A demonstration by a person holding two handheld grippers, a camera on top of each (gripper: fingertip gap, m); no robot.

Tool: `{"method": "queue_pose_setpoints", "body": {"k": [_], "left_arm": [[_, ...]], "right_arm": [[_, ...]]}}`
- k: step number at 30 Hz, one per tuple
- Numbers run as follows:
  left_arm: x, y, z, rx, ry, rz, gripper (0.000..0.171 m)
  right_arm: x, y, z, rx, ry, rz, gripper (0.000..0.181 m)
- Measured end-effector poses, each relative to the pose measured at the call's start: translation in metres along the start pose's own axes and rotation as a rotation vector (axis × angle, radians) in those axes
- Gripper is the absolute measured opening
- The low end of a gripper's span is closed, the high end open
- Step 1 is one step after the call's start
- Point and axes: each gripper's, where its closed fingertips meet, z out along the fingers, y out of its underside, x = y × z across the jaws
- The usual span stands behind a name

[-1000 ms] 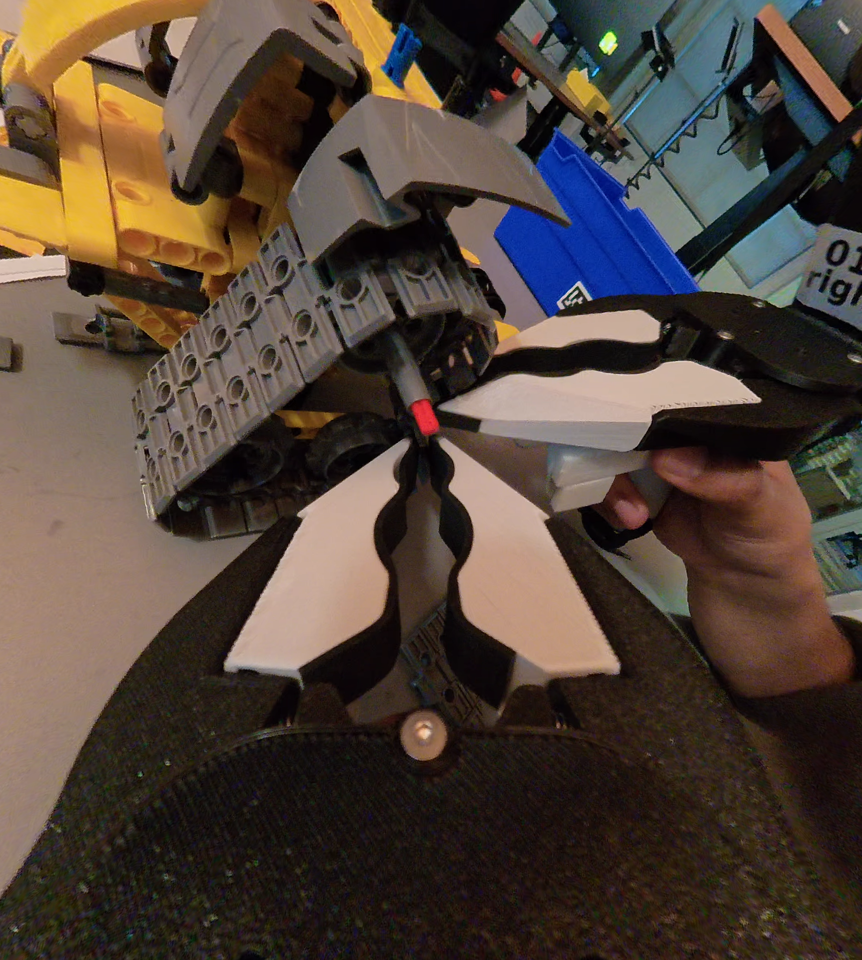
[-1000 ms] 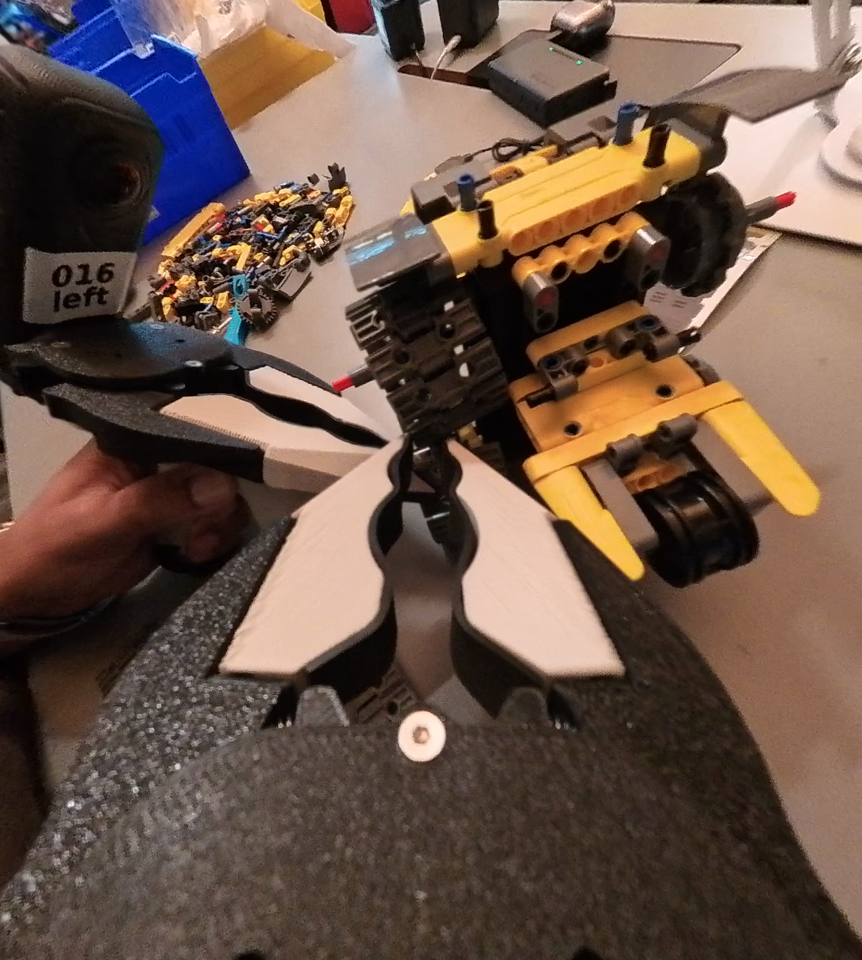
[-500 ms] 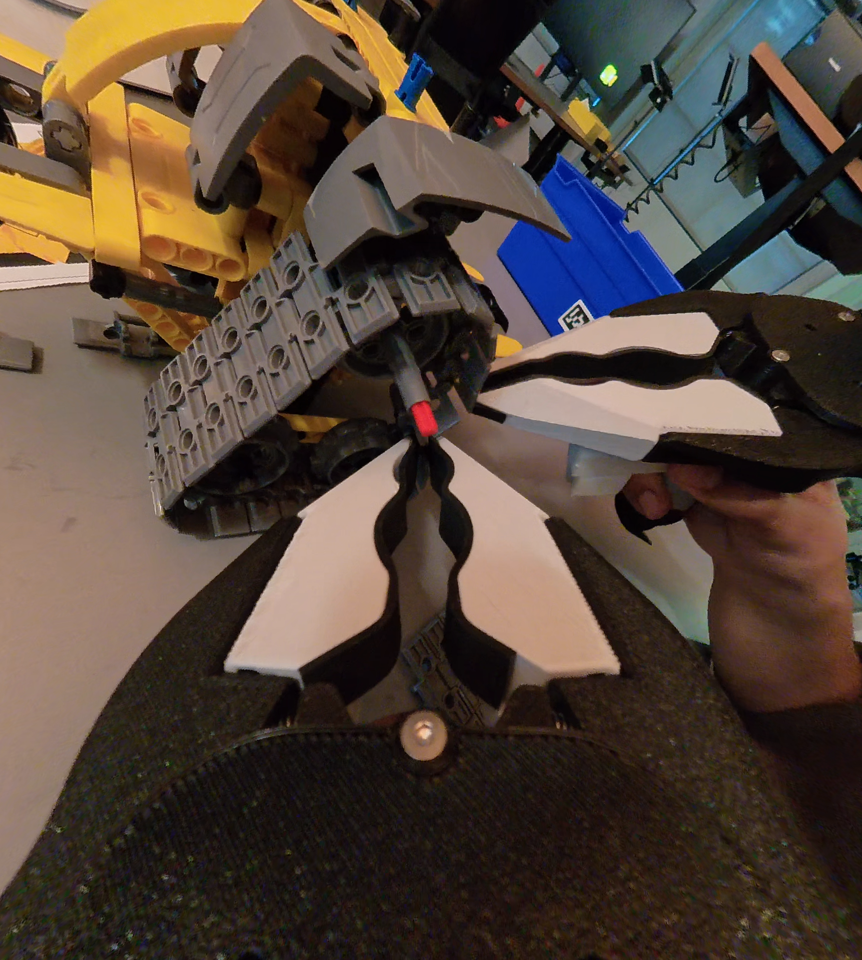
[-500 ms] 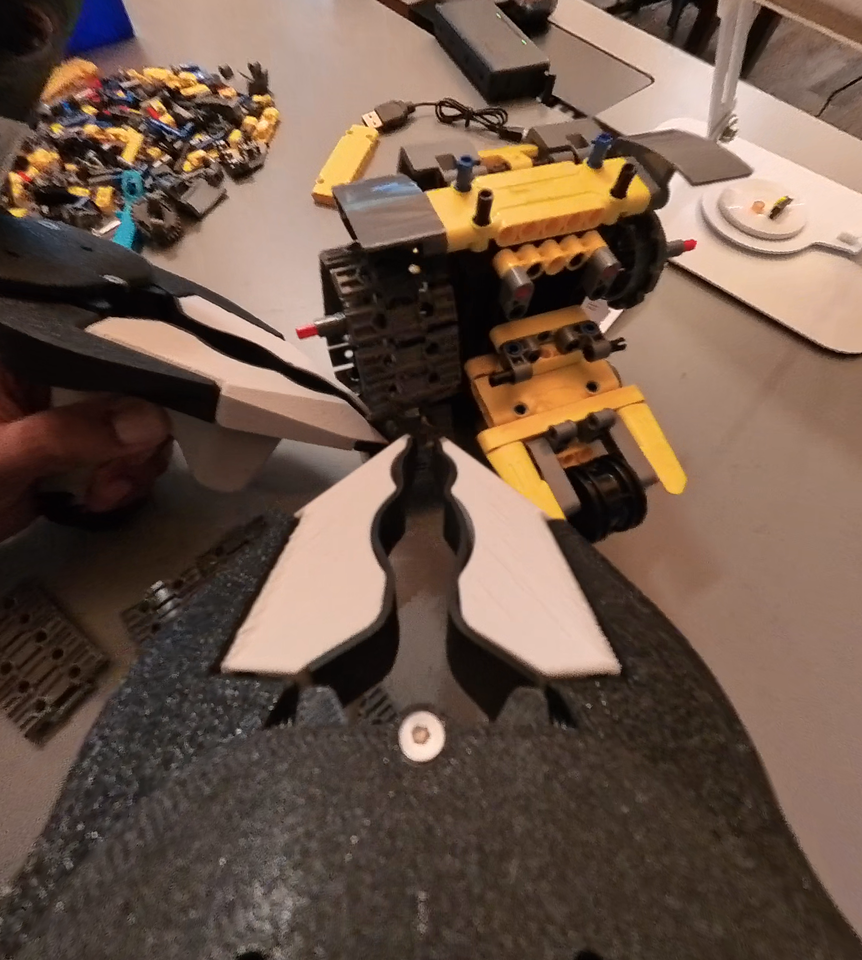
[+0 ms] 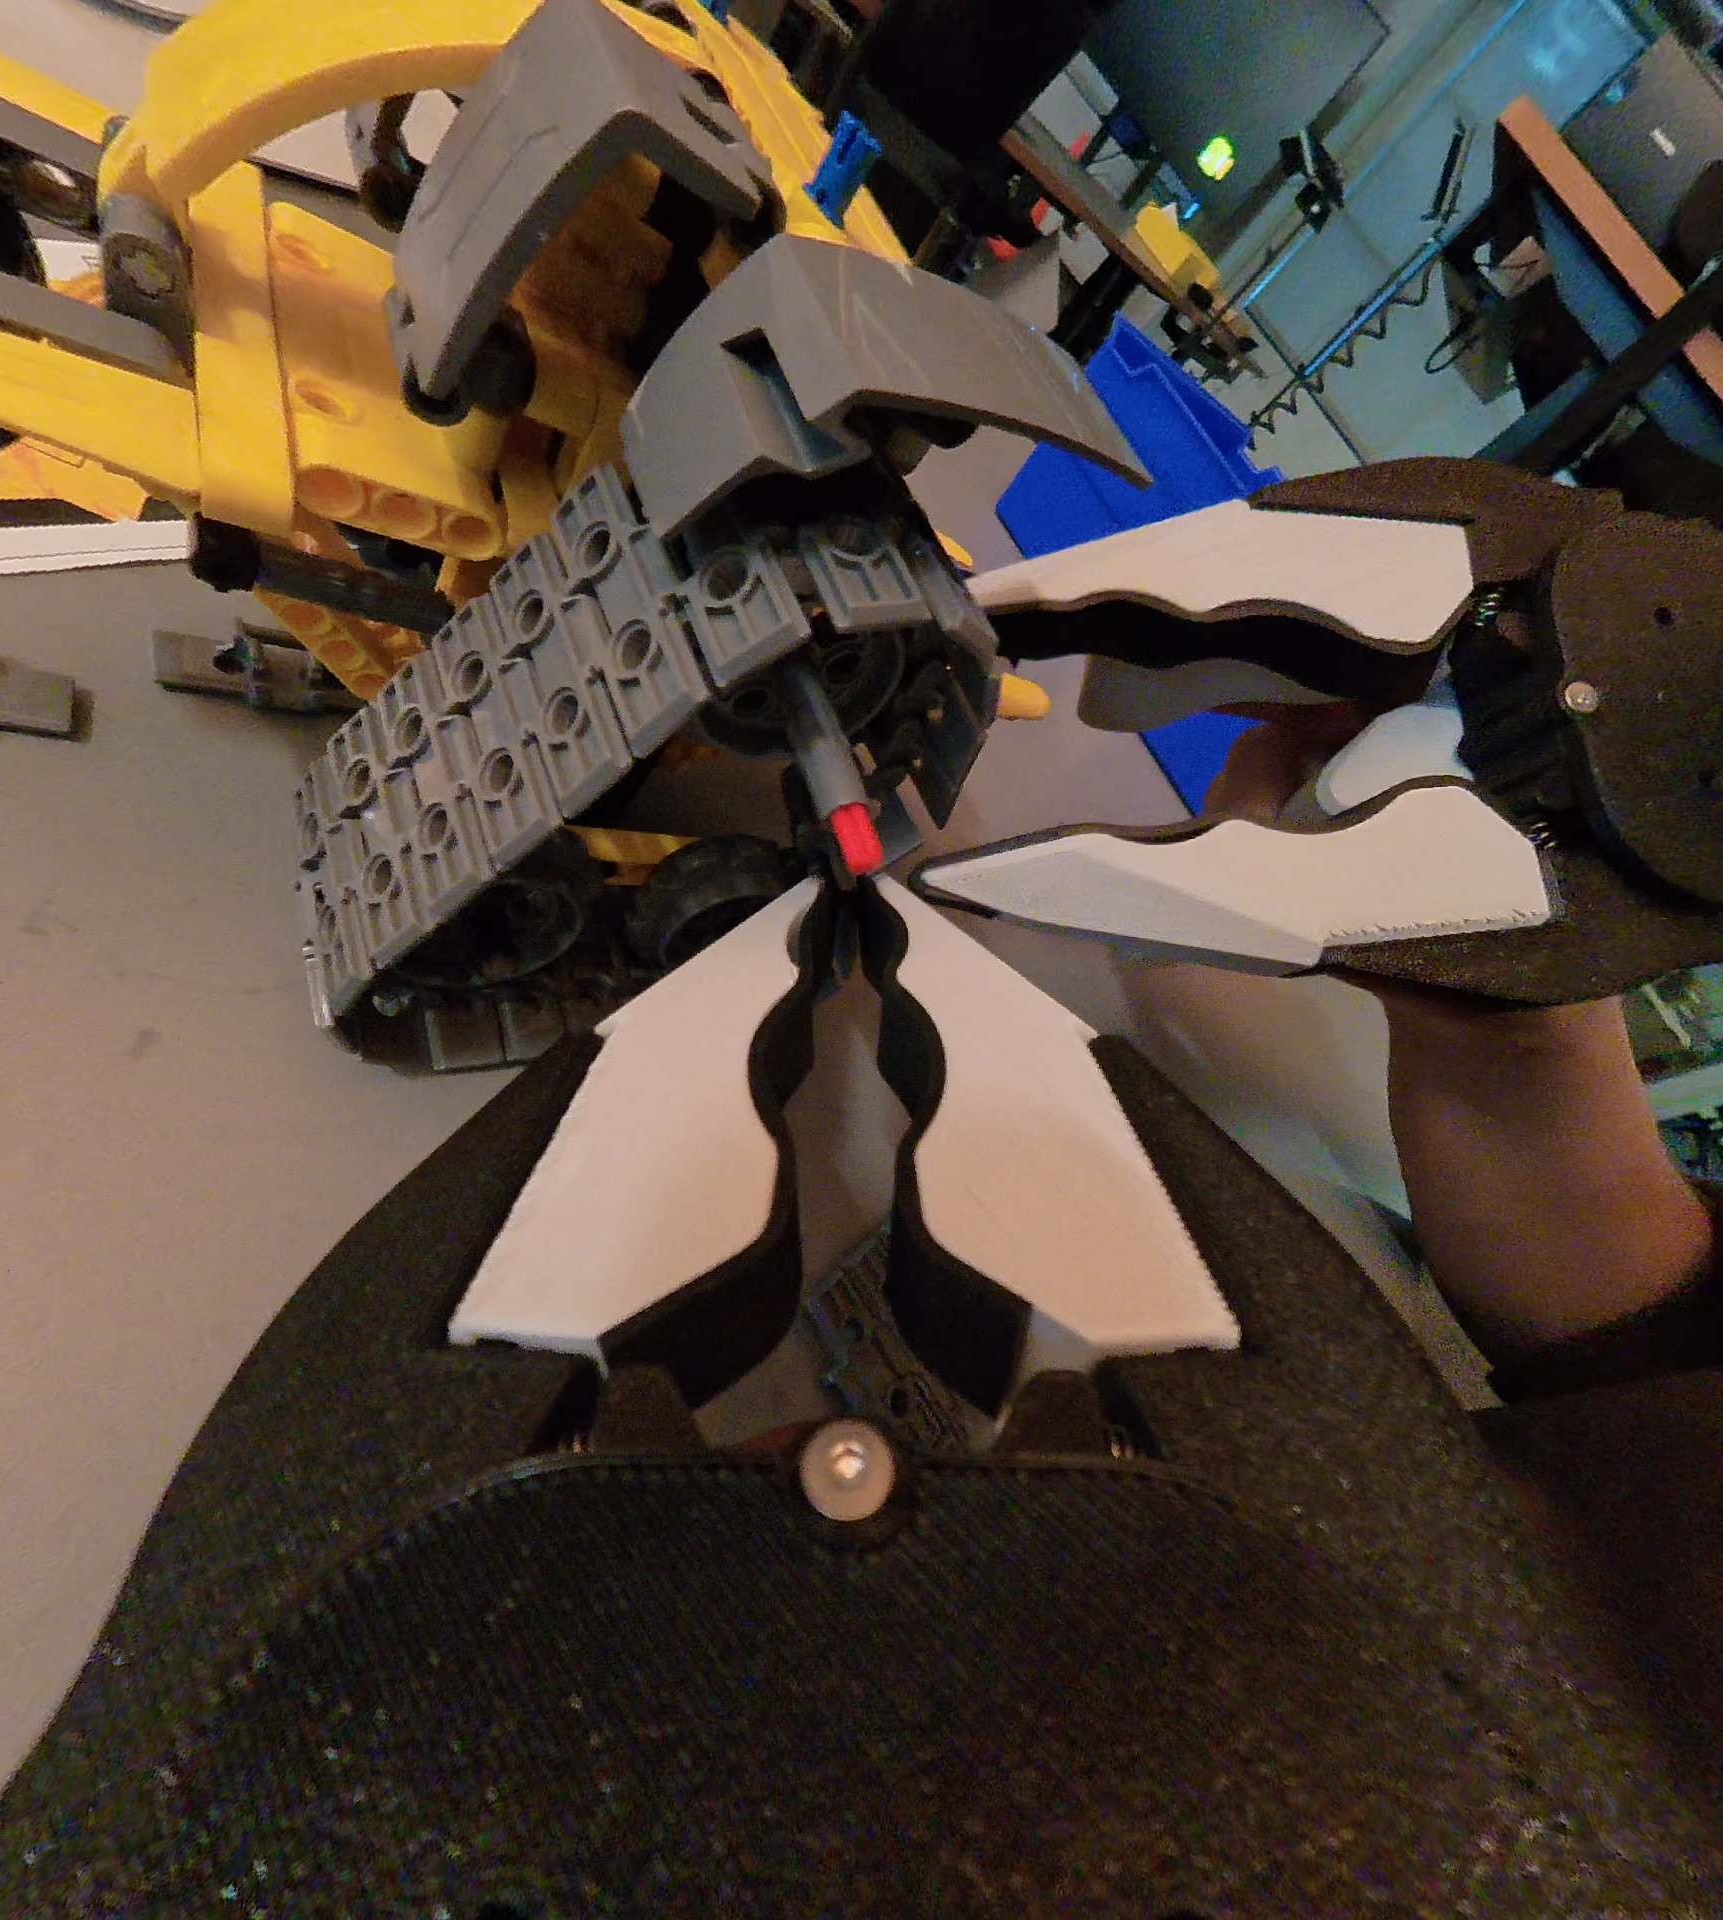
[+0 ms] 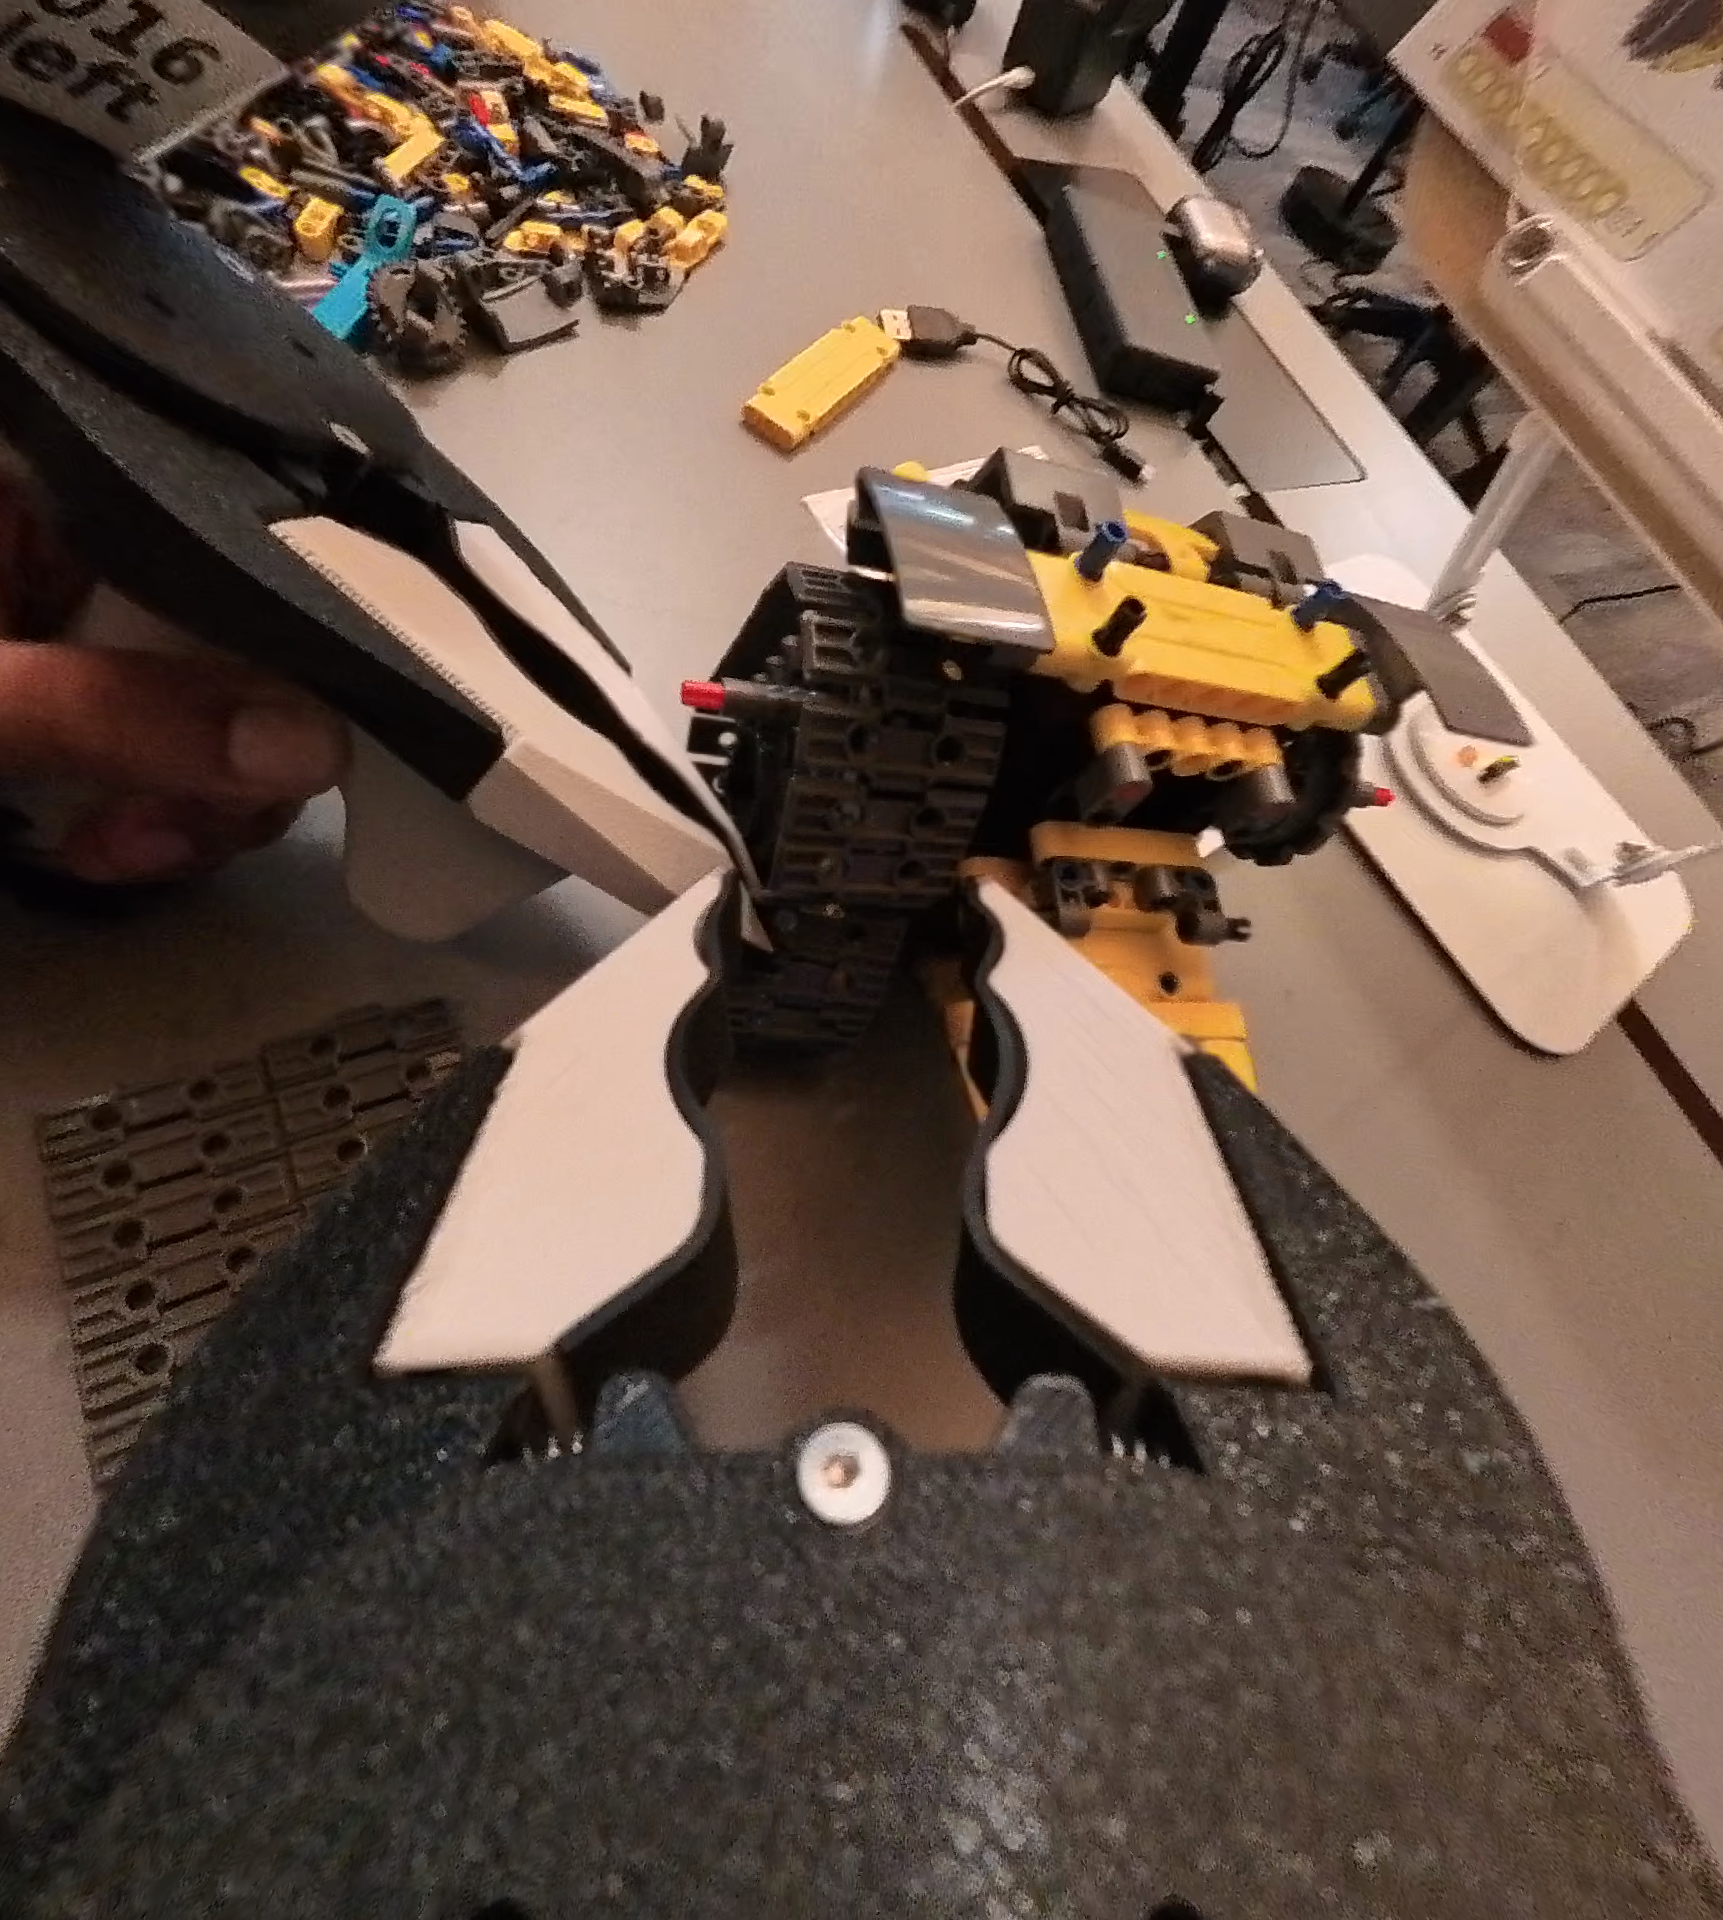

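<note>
Your left gripper [image 5: 844, 902] pinches a dark track piece at the tread [image 5: 524, 717]; your spread right gripper [image 6: 852, 914] straddles it at 12 o'clock.

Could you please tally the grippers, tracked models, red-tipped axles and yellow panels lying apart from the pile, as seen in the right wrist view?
Black-and-white two-finger grippers: 2, left gripper, right gripper
Yellow brick-built tracked vehicle: 1
Red-tipped dark axles: 2
Loose yellow rectangular plastic panel: 1
Total: 6
</note>
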Motion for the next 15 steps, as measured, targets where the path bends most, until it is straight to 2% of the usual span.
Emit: {"method": "queue_pose_setpoints", "body": {"k": [8, 15], "left_arm": [[-0.001, -0.001, -0.001, 0.005, 0.007, -0.017, 0.0], [-0.002, -0.001, -0.001, 0.01, 0.006, -0.021, 0.0]], "right_arm": [[0.002, -0.002, 0.005, -0.017, -0.093, 0.089, 0.033], [0.006, -0.006, -0.007, -0.042, -0.115, 0.13, 0.029]]}}
